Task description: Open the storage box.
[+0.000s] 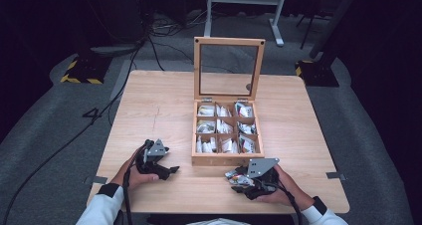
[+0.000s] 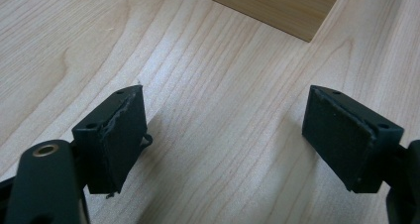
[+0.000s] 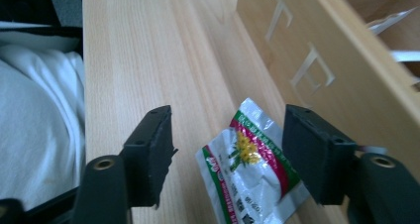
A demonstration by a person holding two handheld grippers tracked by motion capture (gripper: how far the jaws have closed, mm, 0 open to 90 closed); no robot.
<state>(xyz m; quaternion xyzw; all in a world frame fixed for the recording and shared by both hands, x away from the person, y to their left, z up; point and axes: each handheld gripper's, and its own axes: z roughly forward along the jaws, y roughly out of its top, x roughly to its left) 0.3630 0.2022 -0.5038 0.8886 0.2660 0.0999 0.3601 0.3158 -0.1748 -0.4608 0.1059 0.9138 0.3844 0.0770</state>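
Observation:
A wooden box (image 1: 227,160) with a raised glass lid (image 1: 229,69) stands mid-table, its compartments holding several white sachets (image 1: 228,126). My right gripper (image 1: 238,176) rests open on the table just in front of the box. A silver sachet (image 3: 250,172) with a green and red label and yellow flowers lies flat on the wood between its jaws, which are apart from it. The box's front wall (image 3: 317,70) with carved letters runs beside it. My left gripper (image 1: 171,170) lies open near the front left, over bare wood (image 2: 223,125), holding nothing.
The table's front edge (image 1: 219,209) is close behind both hands. A white sleeve (image 3: 34,125) lies beyond the table edge in the right gripper view. A corner of the box (image 2: 277,6) is ahead of the left gripper. Cables and stands sit on the floor (image 1: 164,31) behind.

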